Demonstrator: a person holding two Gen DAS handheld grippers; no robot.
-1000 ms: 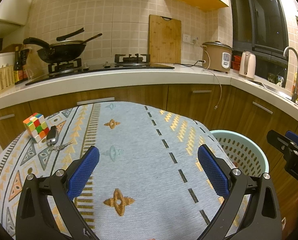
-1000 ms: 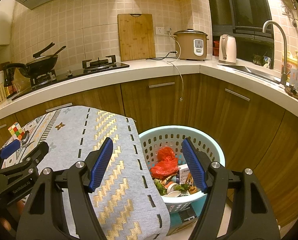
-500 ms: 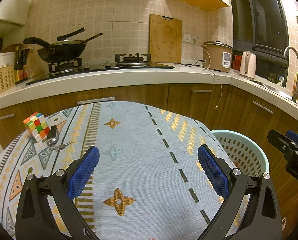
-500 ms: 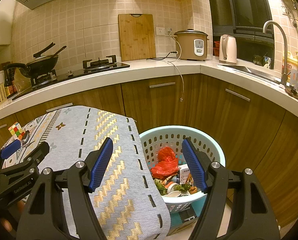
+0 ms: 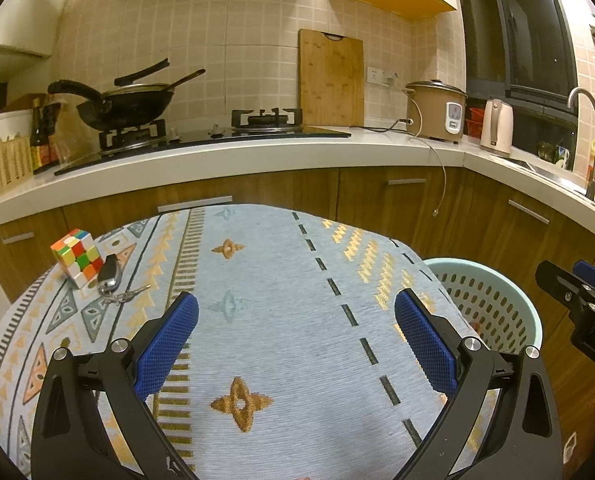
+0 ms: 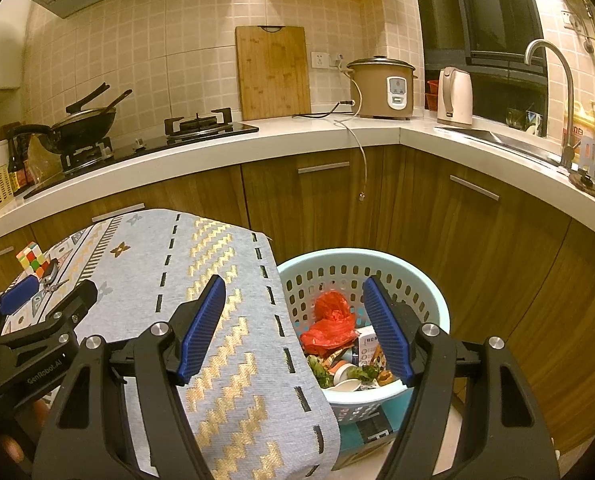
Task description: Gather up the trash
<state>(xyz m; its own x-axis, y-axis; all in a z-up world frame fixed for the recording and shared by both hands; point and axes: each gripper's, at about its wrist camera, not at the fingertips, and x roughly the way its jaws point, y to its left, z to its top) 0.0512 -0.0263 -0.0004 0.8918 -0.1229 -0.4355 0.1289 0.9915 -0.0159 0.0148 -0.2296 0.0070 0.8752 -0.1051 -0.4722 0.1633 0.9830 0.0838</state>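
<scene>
A pale green perforated basket (image 6: 425,292) stands on the floor beside the cloth-covered table (image 6: 233,344). Inside it lie a crumpled red bag (image 6: 329,322), a small carton and food scraps. My right gripper (image 6: 293,320) hovers open above the table's right edge and the basket's near rim, with nothing between its blue pads. In the left wrist view my left gripper (image 5: 297,334) stands open over the patterned tablecloth (image 5: 281,280), holding nothing. The basket (image 5: 493,304) shows at the right there, and my right gripper's fingers (image 5: 577,288) enter from the right edge.
A colour cube (image 5: 77,256) and a key fob with keys (image 5: 109,280) lie at the table's far left. Wooden cabinets and a white counter (image 6: 377,136) curve behind, bearing a wok (image 5: 125,104), cutting board, rice cooker (image 6: 385,88), kettle and sink tap. A cord dangles over a cabinet door.
</scene>
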